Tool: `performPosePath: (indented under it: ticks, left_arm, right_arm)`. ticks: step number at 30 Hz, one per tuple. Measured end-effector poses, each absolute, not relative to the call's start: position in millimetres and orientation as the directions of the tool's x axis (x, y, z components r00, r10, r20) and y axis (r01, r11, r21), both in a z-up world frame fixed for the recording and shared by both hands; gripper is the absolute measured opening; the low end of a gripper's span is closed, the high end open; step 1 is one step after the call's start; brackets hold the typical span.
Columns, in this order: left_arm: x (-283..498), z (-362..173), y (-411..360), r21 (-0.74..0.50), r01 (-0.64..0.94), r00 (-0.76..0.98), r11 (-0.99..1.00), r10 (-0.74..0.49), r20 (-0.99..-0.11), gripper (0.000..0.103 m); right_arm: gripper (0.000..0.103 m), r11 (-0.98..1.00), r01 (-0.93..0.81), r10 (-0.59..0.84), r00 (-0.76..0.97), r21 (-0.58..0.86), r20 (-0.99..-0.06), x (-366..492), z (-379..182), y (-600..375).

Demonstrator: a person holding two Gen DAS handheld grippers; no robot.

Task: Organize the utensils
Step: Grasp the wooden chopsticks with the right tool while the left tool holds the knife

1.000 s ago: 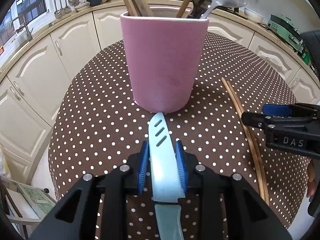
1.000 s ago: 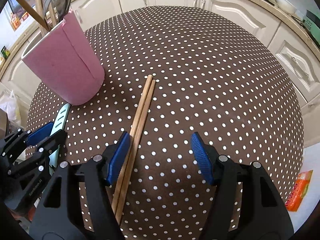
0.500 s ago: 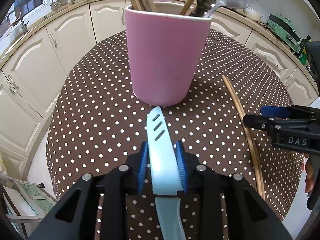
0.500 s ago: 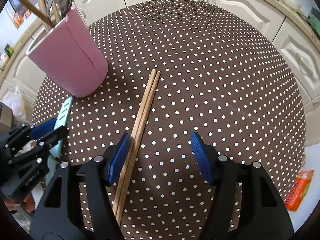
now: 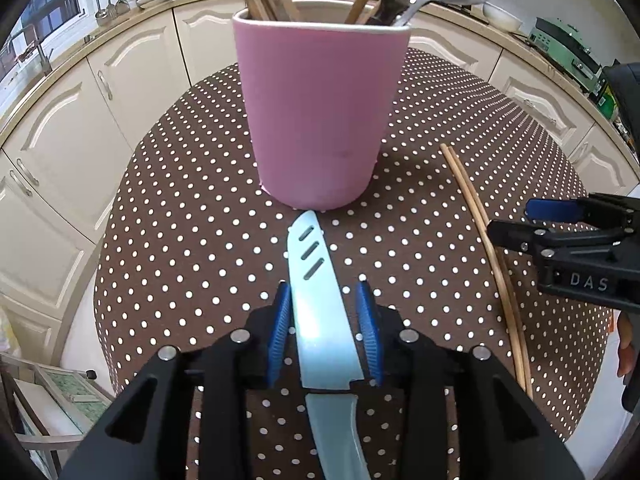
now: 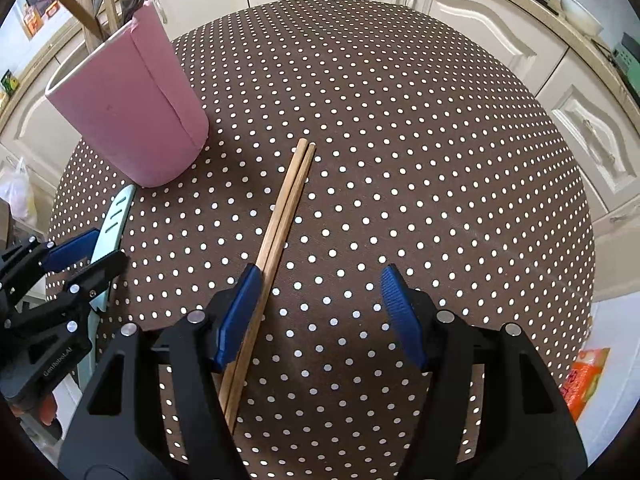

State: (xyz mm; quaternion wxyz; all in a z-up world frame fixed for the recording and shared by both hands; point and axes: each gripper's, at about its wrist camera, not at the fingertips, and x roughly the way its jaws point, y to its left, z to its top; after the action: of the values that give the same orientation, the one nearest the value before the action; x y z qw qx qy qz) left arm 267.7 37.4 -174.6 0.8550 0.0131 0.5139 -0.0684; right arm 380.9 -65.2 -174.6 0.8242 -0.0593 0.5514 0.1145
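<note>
Dotted brown surface (image 5: 192,240) carries a light, stiff, slick knife (image 5: 320,304) below the cup (image 5: 320,112), my left tool (image 5: 325,332) opening around its sheathed blade without pressing, so I'd take the handle, while my right tool (image 6: 320,316) gapes released over thin, roll-prone chopsticks (image 6: 280,232).

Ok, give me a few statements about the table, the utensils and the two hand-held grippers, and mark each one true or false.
1. The pink holder stands upright with utensils in it. True.
2. The knife is inside the holder. False: it lies on the dotted tablecloth, its tip near the holder's base.
3. The left hand-held gripper straddles the knife blade, its jaws opening. True.
4. The right hand-held gripper is clamped on the chopsticks. False: its jaws are wide open, the pair beside one pad.
5. The chopsticks lie crossed. False: they lie side by side.
</note>
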Motion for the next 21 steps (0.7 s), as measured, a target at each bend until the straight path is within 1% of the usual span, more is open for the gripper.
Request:
performPosePath:
  ticks: [7, 8, 9, 10, 11, 12, 13, 14, 15, 16, 18, 21]
  left_arm:
    - [268, -174, 36, -0.041, 0.12, 0.461, 0.992, -0.093, -0.882, 0.033]
    - [268, -175, 35, -0.039, 0.122, 0.462, 0.992, -0.092, -0.882, 0.033]
    - [268, -175, 35, -0.039, 0.125, 0.461, 0.991, -0.093, -0.882, 0.033]
    - [268, -175, 35, -0.042, 0.128, 0.46, 0.991, -0.097, -0.882, 0.033]
    - [268, -175, 35, -0.046, 0.128, 0.459, 0.991, -0.101, -0.883, 0.033]
    - [268, -175, 36, -0.051, 0.129, 0.456, 0.99, -0.105, -0.884, 0.033]
    - [268, -174, 36, -0.054, 0.128, 0.453, 0.99, -0.107, -0.885, 0.032]
    - [269, -175, 37, -0.049, 0.127, 0.453, 0.991, -0.101, -0.886, 0.03]
    - [269, -175, 37, -0.035, 0.125, 0.454, 0.991, -0.089, -0.886, 0.027]
    - [269, -175, 38, -0.038, 0.127, 0.454, 0.991, -0.092, -0.886, 0.027]
    - [268, -175, 40, -0.04, 0.133, 0.456, 0.99, -0.097, -0.885, 0.027]
    - [268, -174, 42, -0.052, 0.126, 0.46, 0.991, -0.105, -0.882, 0.026]
  right_arm:
    - [0.062, 0.953, -0.302, 0.089, 0.334, -0.017, -0.938, 366, -180, -41]
    - [0.061, 0.952, -0.304, 0.081, 0.354, -0.032, -0.932, 364, -179, -36]
    - [0.052, 0.953, -0.302, 0.082, 0.36, -0.033, -0.929, 363, -179, -34]
    - [0.046, 0.951, -0.309, 0.106, 0.361, -0.011, -0.926, 362, -178, -32]
    - [0.035, 0.948, -0.317, 0.115, 0.368, -0.008, -0.923, 360, -177, -29]
    - [0.025, 0.947, -0.321, 0.116, 0.374, -0.011, -0.92, 359, -175, -26]
    - [0.02, 0.946, -0.324, 0.121, 0.374, -0.007, -0.92, 358, -175, -24]
    - [0.013, 0.944, -0.331, 0.128, 0.372, -0.003, -0.92, 356, -175, -22]
    - [0.011, 0.942, -0.335, 0.131, 0.372, -0.002, -0.919, 355, -174, -21]
    - [0.011, 0.942, -0.336, 0.133, 0.374, -0.001, -0.918, 353, -174, -21]
    - [0.006, 0.942, -0.335, 0.15, 0.379, 0.015, -0.913, 349, -172, -23]
    - [0.006, 0.945, -0.323, 0.187, 0.397, 0.054, -0.898, 341, -167, -33]
